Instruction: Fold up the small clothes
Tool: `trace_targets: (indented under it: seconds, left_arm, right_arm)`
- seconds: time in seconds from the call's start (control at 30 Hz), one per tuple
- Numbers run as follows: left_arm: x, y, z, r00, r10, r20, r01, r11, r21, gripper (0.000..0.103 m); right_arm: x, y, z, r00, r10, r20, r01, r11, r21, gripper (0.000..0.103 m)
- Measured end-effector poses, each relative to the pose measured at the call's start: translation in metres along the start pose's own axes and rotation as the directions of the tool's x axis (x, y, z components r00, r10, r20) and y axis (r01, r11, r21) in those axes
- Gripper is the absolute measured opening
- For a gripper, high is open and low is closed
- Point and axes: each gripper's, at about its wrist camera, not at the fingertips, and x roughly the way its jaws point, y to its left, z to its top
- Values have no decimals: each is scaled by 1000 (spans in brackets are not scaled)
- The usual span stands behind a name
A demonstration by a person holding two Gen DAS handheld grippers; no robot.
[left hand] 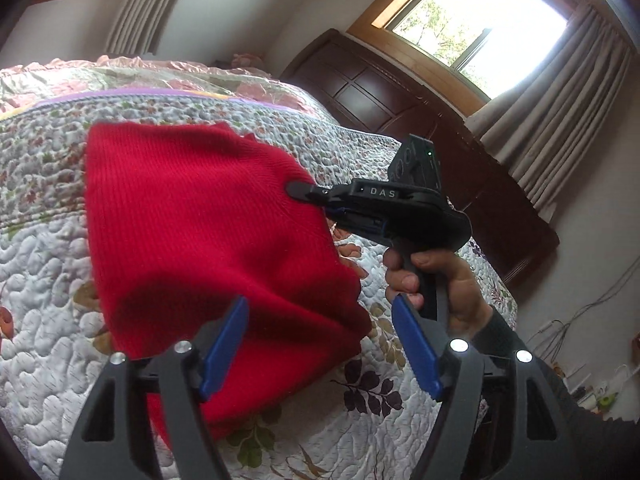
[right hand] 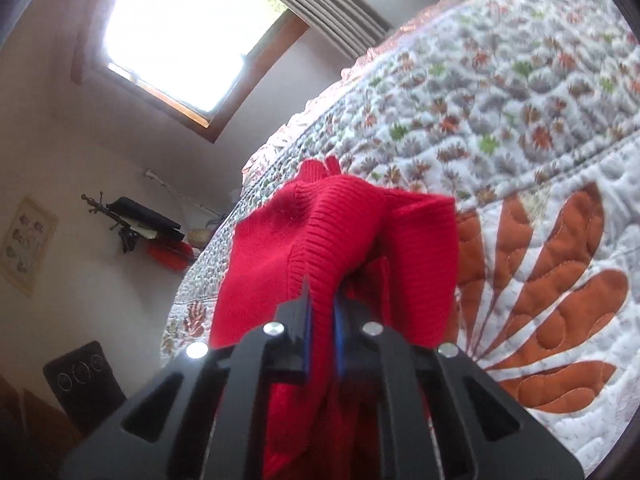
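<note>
One red knit garment (left hand: pixel 208 240) hangs over the quilted bed (left hand: pixel 52 240), pinched at its right edge by the right claw (right hand: pixel 322 312), while the left claw (left hand: pixel 320 344) gapes empty nearby.

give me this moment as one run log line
right gripper: shut on red knit garment | left gripper: open, empty, beside garment | garment: lifted over floral quilted bedspread | fold: unfinished

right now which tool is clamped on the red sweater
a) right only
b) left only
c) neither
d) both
a: the right tool has its fingers pinched shut on a fold of the red sweater, while the left tool stands open with nothing between its blue pads.
</note>
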Motion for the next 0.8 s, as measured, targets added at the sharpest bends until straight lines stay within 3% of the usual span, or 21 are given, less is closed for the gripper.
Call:
trace_targets:
  seconds: [0.07,0.13,0.23,0.33,0.4,0.47,0.53,0.57,0.67,0.73,0.8]
  left_arm:
    - [1,6,-3,1000,-9,-4,9,1000,-15,74]
    - [5,11,-5,1000,-10,-15,10,1000,-18,74]
    - [12,19,-11,999,-17,-34,15,999,-42,74]
    - [16,24,-16,999,-10,-47,8,999,-48,74]
    - [16,25,-17,999,-13,-44,11,999,-50,74]
    - [14,25,-18,999,-25,-33,23,998,-55,74]
    - [11,24,-18,999,-34,-25,32,998,-55,74]
    - [10,23,-18,999,-40,-24,39,998,-53,74]
    - [7,20,-19,998,-63,-25,62,997,-50,74]
    - [7,20,-21,997,-74,-30,73,996,-55,74]
    - [11,22,-24,997,-60,-41,57,996,-64,74]
  right_arm:
    - [-14,-1,1,997,-10,72,10,1000,-3,6]
    - [-15,-12,1,996,-37,85,35,999,30,6]
    - [3,-21,-3,1000,-11,-22,12,999,48,17]
    - [3,-11,-11,999,1,-52,0,1000,9,34]
    - [2,-3,-14,998,18,-54,-18,1000,1,39]
    - [1,2,-21,996,23,-81,-22,1000,10,50]
    - [10,7,-22,991,4,-130,-5,1000,-5,44]
    - [14,10,-23,988,-7,-155,3,1000,-26,11]
    - [6,17,-23,992,-53,-118,46,997,-62,7]
    - [-4,11,-17,997,-50,-62,48,998,-33,6]
    - [-3,0,-19,997,-49,-66,50,999,12,7]
